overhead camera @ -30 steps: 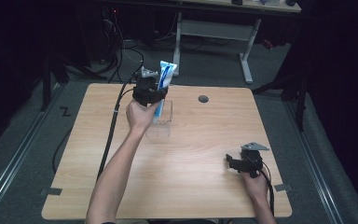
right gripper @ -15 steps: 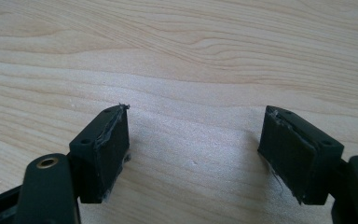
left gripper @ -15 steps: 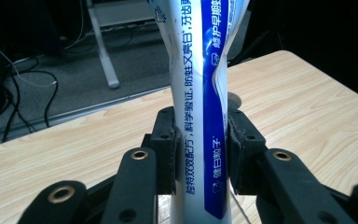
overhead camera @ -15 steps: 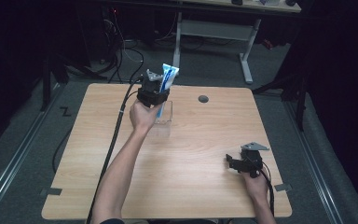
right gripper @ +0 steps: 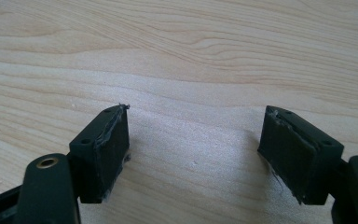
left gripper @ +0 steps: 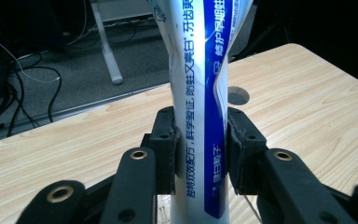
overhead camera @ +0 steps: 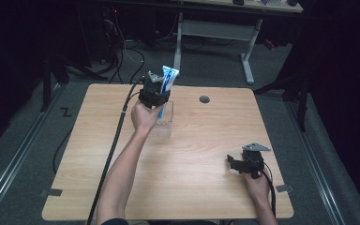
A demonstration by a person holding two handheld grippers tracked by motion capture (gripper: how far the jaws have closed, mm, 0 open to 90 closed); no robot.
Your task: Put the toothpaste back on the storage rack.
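Left hand-held gripper [left gripper: 200, 154] pinches toothpaste tube [left gripper: 200, 93] upright | you hold it over clear box [overhead camera: 161, 119] on worktop [overhead camera: 206, 140], likely to stand it inside | right hand-held gripper [right gripper: 193, 154] spread, resting near you

tube [left gripper: 200, 93]: glossy plastic film, smooth, white/blue print
bench [overhead camera: 206, 140]: light wood-grain top, matt, smooth
box [overhead camera: 165, 123]: clear plastic, shiny
right tool [right gripper: 193, 154] pads [right gripper: 109, 149]: black rubber, matt, edges frayed
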